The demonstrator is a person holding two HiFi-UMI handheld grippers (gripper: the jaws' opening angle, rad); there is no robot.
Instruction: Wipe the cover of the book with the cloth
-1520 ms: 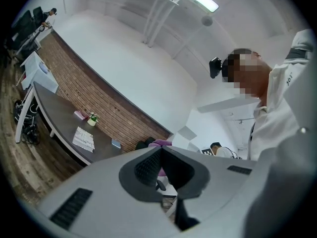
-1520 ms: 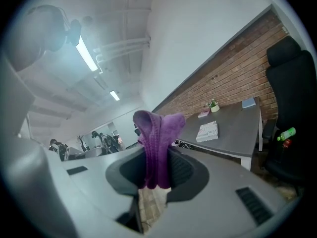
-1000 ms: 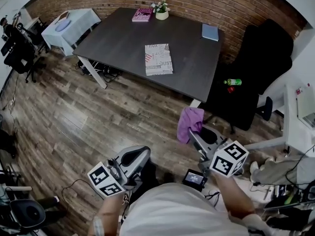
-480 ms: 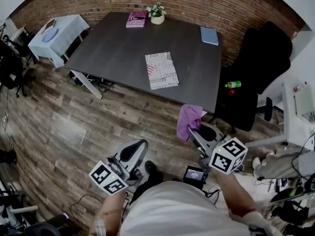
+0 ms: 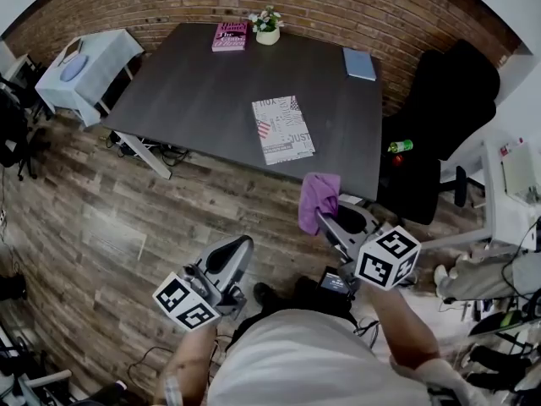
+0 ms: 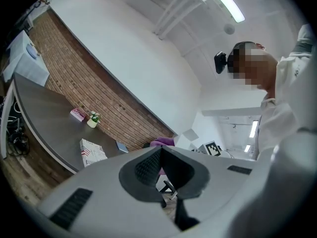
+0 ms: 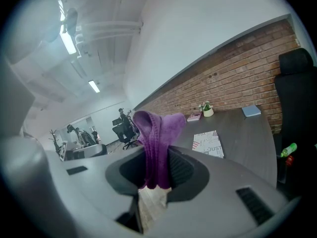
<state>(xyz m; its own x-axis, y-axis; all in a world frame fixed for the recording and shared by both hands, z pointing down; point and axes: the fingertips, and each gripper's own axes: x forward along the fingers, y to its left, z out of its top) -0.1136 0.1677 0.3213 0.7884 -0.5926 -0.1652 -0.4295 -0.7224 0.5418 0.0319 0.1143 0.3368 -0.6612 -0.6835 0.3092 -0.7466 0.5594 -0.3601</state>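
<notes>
Head view: the right tool (image 5: 328, 223) is near the front edge of the dark counter (image 5: 194, 91), and its jaws are closed on the purple cloth (image 5: 319, 198) — the cloth stands up from the tips and folds over. In the right gripper view the cloth fills the gap between the two pads, so I read a firm hold at a middle width. The left tool (image 5: 237, 252) is over the wooden floor (image 5: 127, 201), well apart from the counter; in the left gripper view its jaws are pressed together with nothing between them. The book (image 5: 283, 129) with the printed cover lies flat near the counter's front edge, beyond the cloth — the cloth does not touch it. A pink book (image 5: 230, 35), a small plant (image 5: 267, 24) and a blue book (image 5: 360, 63) are at the far side.
</notes>
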